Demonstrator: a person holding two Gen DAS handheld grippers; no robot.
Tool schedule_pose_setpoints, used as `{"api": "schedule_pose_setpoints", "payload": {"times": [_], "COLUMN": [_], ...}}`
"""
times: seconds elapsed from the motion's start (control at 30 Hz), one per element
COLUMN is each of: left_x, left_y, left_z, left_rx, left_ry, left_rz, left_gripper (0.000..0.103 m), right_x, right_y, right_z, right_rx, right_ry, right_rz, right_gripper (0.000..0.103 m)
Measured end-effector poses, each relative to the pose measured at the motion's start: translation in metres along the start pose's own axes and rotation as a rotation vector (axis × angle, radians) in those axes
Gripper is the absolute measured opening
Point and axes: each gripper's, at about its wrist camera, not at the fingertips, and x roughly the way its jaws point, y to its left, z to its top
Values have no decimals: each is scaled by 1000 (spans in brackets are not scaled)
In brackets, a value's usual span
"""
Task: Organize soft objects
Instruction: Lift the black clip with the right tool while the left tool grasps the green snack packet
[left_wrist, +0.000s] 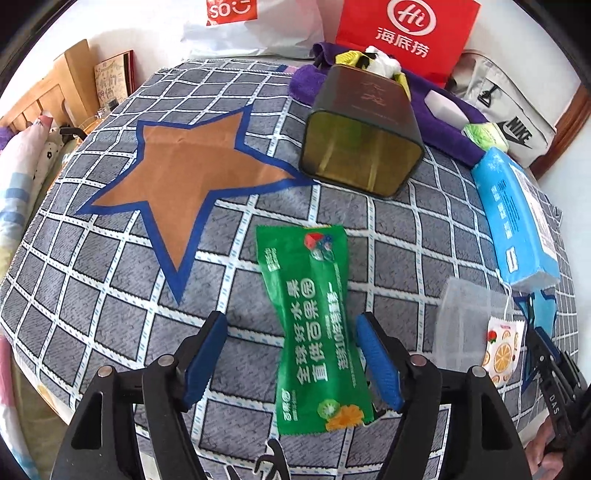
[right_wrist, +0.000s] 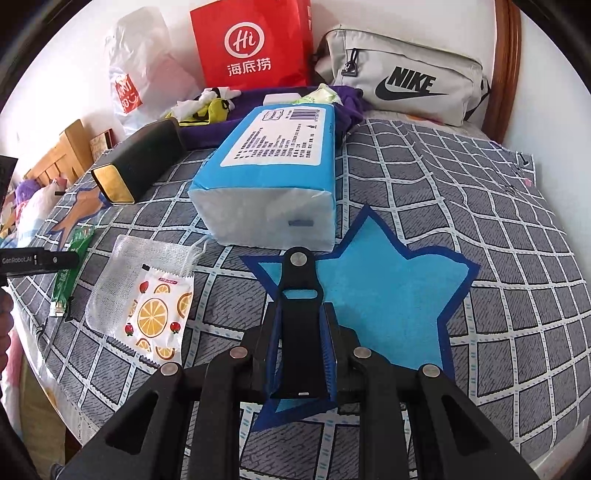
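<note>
On the checked bed cover (left_wrist: 110, 295), the left part around the brown star (left_wrist: 184, 166) lies bare toward the left edge. The left gripper (left_wrist: 291, 354) stands wide open astride the green sachet (left_wrist: 314, 332), its pads clear of it. A dark tin (left_wrist: 362, 140) lies on its side near the far edge, nothing visible inside. The blue tissue pack (right_wrist: 273, 177) sits beyond the blue star (right_wrist: 388, 295), over which the right gripper (right_wrist: 301, 354) hangs shut and empty. Right of that star the cover is bare.

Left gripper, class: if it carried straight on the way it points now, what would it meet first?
Probably the green snack packet, which lies between the open left gripper fingers on the checked bedcover. Depth is hard to judge.
</note>
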Motion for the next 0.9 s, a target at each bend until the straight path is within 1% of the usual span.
{"api": "schedule_pose_setpoints", "payload": {"times": [0.13,0.17,0.2,0.27,0.3,0.37,0.43,0.5,0.63,0.9], "left_x": [1,2,1,-1,-2,-2,-4,-7,-18,-54], "left_y": [-16,-20,-21,-24,-26,-29,-31,-29,-28,-26], "left_z": [-11,-13,-16,-17,-17,-15,-13,-11,-3,23], "left_rx": [72,92,98,109,118,133,135,123,108,97], "left_ry": [-20,-34,-52,-71,-70,-69,-64,-65,-86,-155], "left_rz": [43,64,73,56,46,30,13,-5,-12,-23], "left_gripper": [72,67,64,46,42,31,26,24,24,24], "right_x": [0,0,1,1,0,-1,-4,-9,-24,-57], "right_y": [0,0,1,3,3,3,3,5,8,15], "right_z": [0,0,0,0,0,0,2,3,10,30], "right_rx": [7,7,5,0,-4,-6,-6,-13,-25,-32], "right_ry": [1,0,-1,-6,-9,-11,-13,-20,-45,-109], "right_rz": [19,23,22,17,15,22,31,37,56,104], "right_gripper": [22,22,21,21,21,21,21,21,21,21]}}
